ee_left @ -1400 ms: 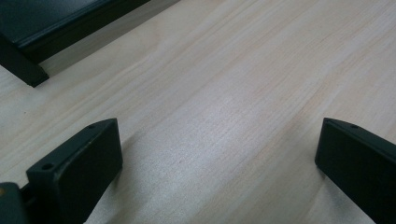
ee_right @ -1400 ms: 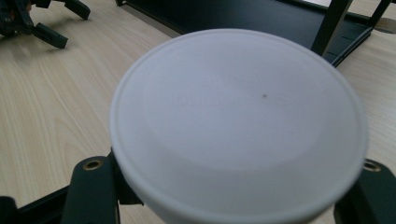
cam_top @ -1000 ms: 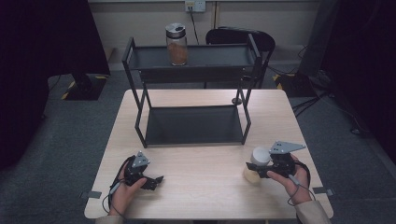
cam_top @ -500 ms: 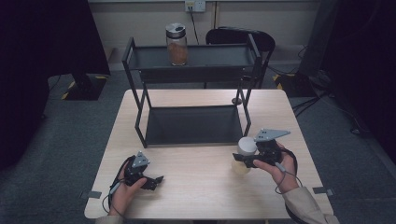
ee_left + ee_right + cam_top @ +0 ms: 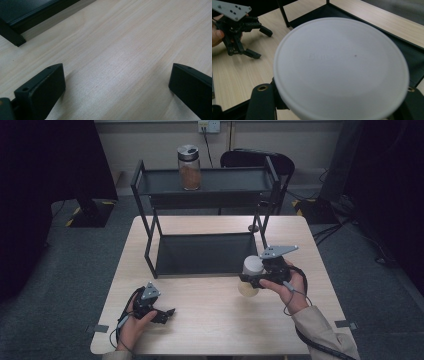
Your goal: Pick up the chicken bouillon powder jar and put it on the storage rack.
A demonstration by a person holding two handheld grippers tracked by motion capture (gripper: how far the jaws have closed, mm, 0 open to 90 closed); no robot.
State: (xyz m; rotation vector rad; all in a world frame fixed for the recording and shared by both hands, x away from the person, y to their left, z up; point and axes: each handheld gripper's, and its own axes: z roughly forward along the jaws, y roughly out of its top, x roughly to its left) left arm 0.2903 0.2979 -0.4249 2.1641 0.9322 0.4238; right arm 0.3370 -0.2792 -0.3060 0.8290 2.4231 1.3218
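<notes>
The left tongs [image 5: 159, 310] rested spread wide on the pale wooden worktop [image 5: 210, 330], nothing between their jaws. In front of the black two-tier shelf [image 5: 200, 252], the right tongs [image 5: 250, 279] pinched a white-lidded jar [image 5: 251, 275] and held it above the worktop.

- Table [image 5: 210, 330]: pale wood, fine grain.
- Rack [image 5: 205, 180]: black.
- Jar [image 5: 189, 167], upper centre: brown contents, silver lid.
- Held container [image 5: 250, 275]: white lid [image 5: 340, 67], cream body.
- Sleeve [image 5: 325, 332], lower right: beige.
</notes>
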